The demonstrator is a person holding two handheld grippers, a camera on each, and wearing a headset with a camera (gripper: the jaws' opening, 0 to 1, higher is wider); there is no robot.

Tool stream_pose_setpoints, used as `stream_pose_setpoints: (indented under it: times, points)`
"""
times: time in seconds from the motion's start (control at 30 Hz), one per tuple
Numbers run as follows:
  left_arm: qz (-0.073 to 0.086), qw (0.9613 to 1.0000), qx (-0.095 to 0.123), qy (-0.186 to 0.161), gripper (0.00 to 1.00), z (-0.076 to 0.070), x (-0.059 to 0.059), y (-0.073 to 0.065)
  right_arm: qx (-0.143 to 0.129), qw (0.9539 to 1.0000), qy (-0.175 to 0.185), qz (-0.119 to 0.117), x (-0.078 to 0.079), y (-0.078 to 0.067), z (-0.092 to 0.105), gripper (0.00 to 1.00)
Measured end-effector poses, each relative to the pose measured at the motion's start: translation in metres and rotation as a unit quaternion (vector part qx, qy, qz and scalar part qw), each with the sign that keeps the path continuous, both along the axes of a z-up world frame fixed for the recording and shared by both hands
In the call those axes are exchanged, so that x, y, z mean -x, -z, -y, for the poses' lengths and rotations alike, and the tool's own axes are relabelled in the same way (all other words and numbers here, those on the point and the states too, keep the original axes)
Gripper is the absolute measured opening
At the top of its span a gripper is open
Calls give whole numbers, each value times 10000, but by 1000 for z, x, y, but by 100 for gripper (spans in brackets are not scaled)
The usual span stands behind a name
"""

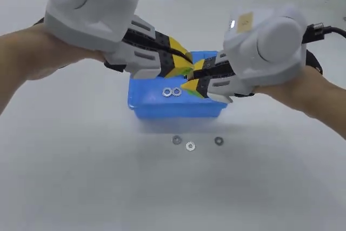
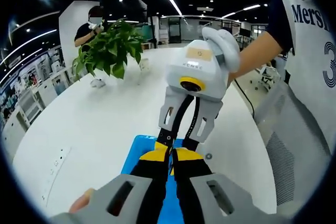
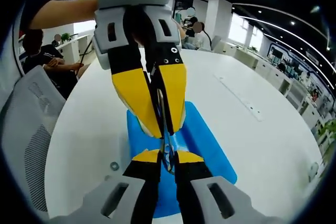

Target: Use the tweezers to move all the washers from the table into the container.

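Washers (image 1: pixel 190 146): three on table (image 1: pixel 81 182), two in blue container (image 1: pixel 162 112); left gripper (image 1: pixel 185 64) and right gripper (image 1: pixel 189 84) both clamp tweezers (image 3: pixel 164 129), next: pinch another.

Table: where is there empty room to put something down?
Bare table this side of the three washers, and either side of the blue container. Crowded above it, where left tool and right tool meet on the tweezers.
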State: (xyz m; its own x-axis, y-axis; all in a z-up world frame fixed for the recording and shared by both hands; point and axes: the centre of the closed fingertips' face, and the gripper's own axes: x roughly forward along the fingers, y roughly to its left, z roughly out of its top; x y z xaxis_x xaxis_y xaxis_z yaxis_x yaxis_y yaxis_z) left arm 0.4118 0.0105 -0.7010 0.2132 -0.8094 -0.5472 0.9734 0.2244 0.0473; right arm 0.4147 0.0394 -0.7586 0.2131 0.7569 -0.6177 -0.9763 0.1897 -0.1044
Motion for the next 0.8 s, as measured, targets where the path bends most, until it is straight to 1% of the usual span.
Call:
stream_pose_setpoints:
  times: [0.1,0.2,0.3,0.4,0.57,0.63,0.73,0.8]
  points:
    - [-36,10000,-42,-9,7,0,0,5,0,10000,-31,-47,0,5,-1,11]
    - [-54,9999,-121,-8,7,-1,-1,13,27,9999,-41,-97,-1,11,-2,11]
    - [-85,9998,-157,-13,7,1,0,15,45,9999,-36,-159,-1,17,-1,11]
    - [-120,9998,-149,-12,7,1,1,19,39,9998,-32,-186,0,18,0,11]
    - [-166,9996,-211,40,7,1,3,22,80,9997,-29,-223,2,22,1,11]
    - [-164,9996,-222,49,7,2,4,22,79,9997,-18,-218,2,22,2,11]
    - [-164,9995,-245,63,7,2,4,22,55,9995,9,-295,2,21,2,12]
    - [-133,9995,-284,76,7,2,4,22,68,9995,21,-303,2,21,2,13]
